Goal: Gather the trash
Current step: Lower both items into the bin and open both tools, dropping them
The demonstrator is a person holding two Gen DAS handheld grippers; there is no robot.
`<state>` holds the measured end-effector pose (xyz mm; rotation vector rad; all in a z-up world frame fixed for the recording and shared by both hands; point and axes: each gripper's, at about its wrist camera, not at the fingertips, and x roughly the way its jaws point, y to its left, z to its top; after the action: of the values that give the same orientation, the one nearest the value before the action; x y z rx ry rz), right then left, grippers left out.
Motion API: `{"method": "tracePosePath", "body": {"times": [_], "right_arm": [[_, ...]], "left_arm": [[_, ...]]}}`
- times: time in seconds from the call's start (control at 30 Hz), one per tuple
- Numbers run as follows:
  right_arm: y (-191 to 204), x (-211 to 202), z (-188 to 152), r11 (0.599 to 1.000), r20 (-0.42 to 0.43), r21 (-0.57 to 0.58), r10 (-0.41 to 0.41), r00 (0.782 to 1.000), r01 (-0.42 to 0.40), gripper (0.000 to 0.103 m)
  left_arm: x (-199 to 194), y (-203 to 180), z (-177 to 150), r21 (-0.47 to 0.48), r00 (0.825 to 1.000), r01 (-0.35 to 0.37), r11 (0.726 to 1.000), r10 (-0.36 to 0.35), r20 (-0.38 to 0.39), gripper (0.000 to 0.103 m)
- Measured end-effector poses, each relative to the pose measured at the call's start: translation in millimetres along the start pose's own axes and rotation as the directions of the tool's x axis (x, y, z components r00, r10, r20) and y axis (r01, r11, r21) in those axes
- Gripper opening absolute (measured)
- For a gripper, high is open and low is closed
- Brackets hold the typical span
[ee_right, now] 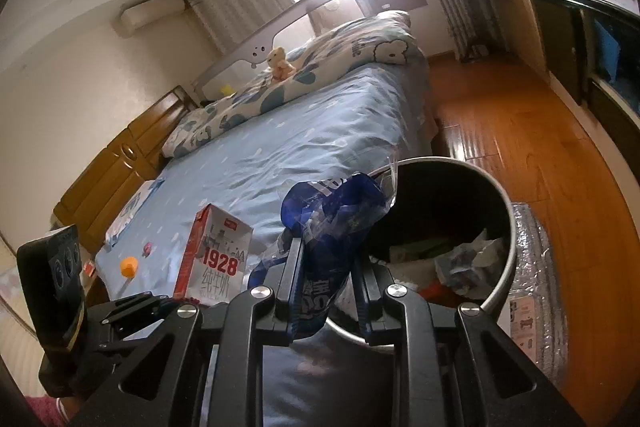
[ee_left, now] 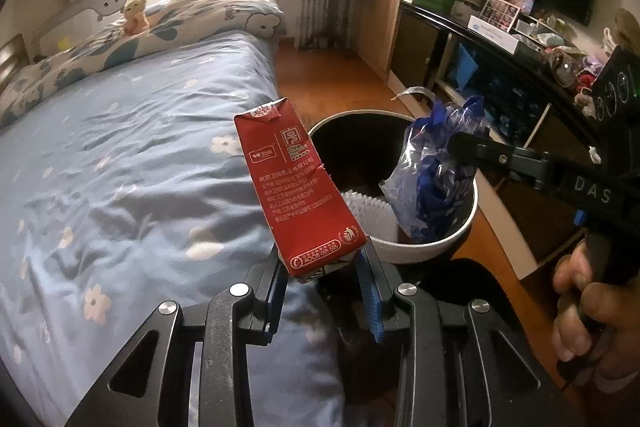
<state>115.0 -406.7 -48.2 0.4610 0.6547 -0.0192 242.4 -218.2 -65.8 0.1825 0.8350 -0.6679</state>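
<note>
Trash collection stands about midway: the left gripper (ee_left: 324, 267) clamps the near end of a red milk carton (ee_left: 294, 183), tilted up and away at the left rim of the waste bin (ee_left: 452, 239). Just right, the right gripper (ee_right: 326, 283) pinches a crumpled blue plastic wrapper (ee_right: 332, 223) above the bin's mouth, its handle gripped by the person's right hand (ee_left: 588, 311). Neither piece is dropped yet. Paper and plastic scraps (ee_right: 468, 267) already lie inside. Farther off, an orange cap (ee_right: 129, 265) and small bits remain on the blue bedsheet (ee_left: 132, 147).
</note>
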Motion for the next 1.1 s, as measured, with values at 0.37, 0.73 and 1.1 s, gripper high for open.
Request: {"method": "tracePosePath", "body": {"times": [0.37,0.73,1.1], "right_arm": [[-19.3,-2.1,7.2,0.999,0.003,0.025,-0.027,1.000,0.027,0.023],[-32.7,-3.8,19.1,0.998,0.005,0.027,-0.055,0.998,0.055,0.023],[-39.0,1.0,24.4,0.997,-0.002,0.026,-0.073,0.997,0.073,0.023]], "left_arm": [[19.7,-12.1,14.5,0.023,1.000,0.021,1.000,-0.021,-0.020,0.032],[33.0,-17.9,27.9,0.031,0.999,0.036,0.999,-0.035,-0.021,0.032],[45.8,-21.6,34.7,0.029,0.998,0.045,0.999,-0.044,-0.034,0.032]]}}
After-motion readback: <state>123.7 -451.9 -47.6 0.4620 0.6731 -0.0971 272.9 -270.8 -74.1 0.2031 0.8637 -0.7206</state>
